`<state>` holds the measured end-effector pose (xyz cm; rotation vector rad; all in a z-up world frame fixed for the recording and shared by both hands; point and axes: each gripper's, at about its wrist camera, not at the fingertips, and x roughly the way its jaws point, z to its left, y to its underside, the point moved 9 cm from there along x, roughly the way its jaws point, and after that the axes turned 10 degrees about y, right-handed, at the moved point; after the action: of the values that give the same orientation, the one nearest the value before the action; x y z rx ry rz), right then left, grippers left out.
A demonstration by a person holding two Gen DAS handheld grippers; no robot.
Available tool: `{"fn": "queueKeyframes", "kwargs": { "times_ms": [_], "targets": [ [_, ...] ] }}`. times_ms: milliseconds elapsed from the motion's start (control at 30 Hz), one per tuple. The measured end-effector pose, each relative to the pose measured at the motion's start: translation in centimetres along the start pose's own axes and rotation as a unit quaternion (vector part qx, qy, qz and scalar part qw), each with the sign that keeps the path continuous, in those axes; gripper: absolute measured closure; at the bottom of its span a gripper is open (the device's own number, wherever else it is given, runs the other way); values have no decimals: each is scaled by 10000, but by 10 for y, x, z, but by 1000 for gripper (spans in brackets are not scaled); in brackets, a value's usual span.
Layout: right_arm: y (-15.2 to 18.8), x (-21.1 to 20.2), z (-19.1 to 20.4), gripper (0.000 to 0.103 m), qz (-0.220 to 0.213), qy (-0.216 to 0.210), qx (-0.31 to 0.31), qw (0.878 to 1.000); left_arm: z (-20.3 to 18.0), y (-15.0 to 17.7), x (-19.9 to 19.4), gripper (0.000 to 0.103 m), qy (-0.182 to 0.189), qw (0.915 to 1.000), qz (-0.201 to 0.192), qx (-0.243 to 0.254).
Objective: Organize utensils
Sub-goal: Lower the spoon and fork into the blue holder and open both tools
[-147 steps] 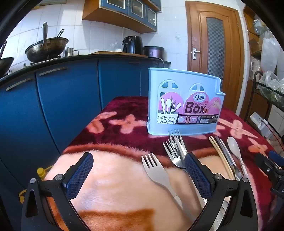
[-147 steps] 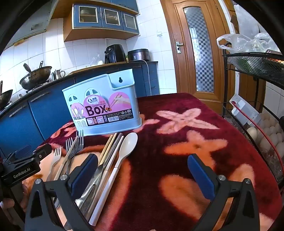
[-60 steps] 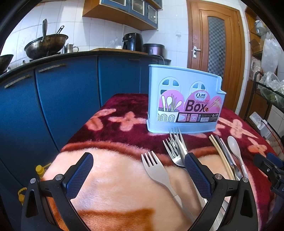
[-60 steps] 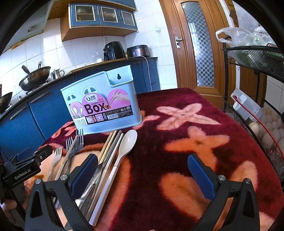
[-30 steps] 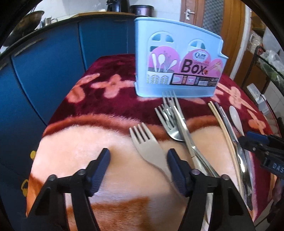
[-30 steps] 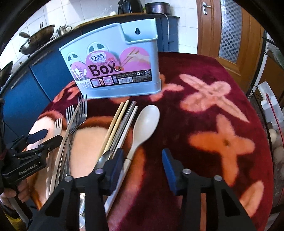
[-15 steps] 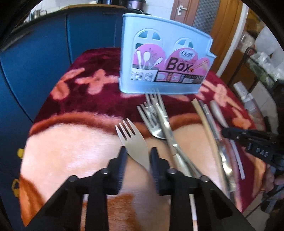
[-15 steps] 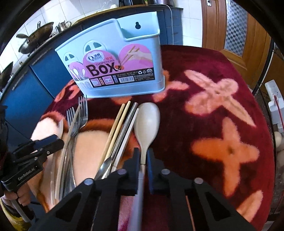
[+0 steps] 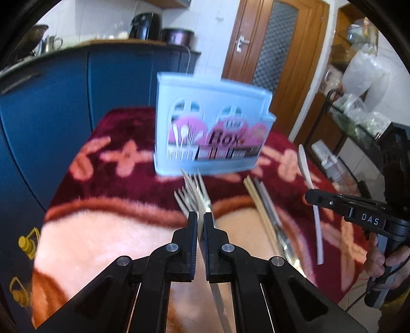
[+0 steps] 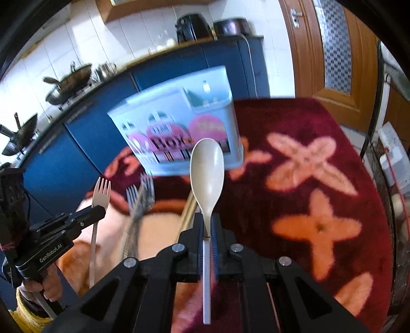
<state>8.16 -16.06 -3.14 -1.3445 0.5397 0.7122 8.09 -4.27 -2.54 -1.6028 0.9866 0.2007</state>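
Left tool [image 9: 200,217] clamped on a fork [image 10: 101,190], right tool [image 10: 207,220] on the spoon [image 10: 207,174]; box [image 9: 210,128] ahead looks unfilled; other cutlery [image 9: 266,205] waits below.

Dark red plush cover [image 10: 294,123] with pink-orange flower motifs, spread over the bench. Blue cabinets [image 9: 77,84] behind. Two woks [image 10: 68,85] on the counter; black air fryer [image 10: 192,24]; wooden door [image 9: 279,51]; wire rack [image 9: 358,123] with plastic bags.
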Motion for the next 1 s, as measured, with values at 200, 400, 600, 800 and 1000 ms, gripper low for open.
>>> {"fn": "queueKeyframes", "kwargs": {
  "times_ms": [200,400,600,800,1000],
  "targets": [
    [-30,-27,9,96,-687,-83,-28,9976,-7,-34,-24,99,119,9982,-580,58],
    [-68,-45,9,96,-1240,-12,-87,9922,-10,-83,-38,99,55,9934,-1129,181],
    [-107,-51,9,96,-1570,-1,-98,9876,-9,-140,-42,99,-74,9872,-1567,296],
    [-141,-41,12,96,-1798,77,-147,9836,-4,-190,-34,99,-301,9791,-1966,432],
    [-171,-25,11,96,-1978,133,-151,9800,6,-225,-23,99,-604,9700,-2281,581]
  ]
}}
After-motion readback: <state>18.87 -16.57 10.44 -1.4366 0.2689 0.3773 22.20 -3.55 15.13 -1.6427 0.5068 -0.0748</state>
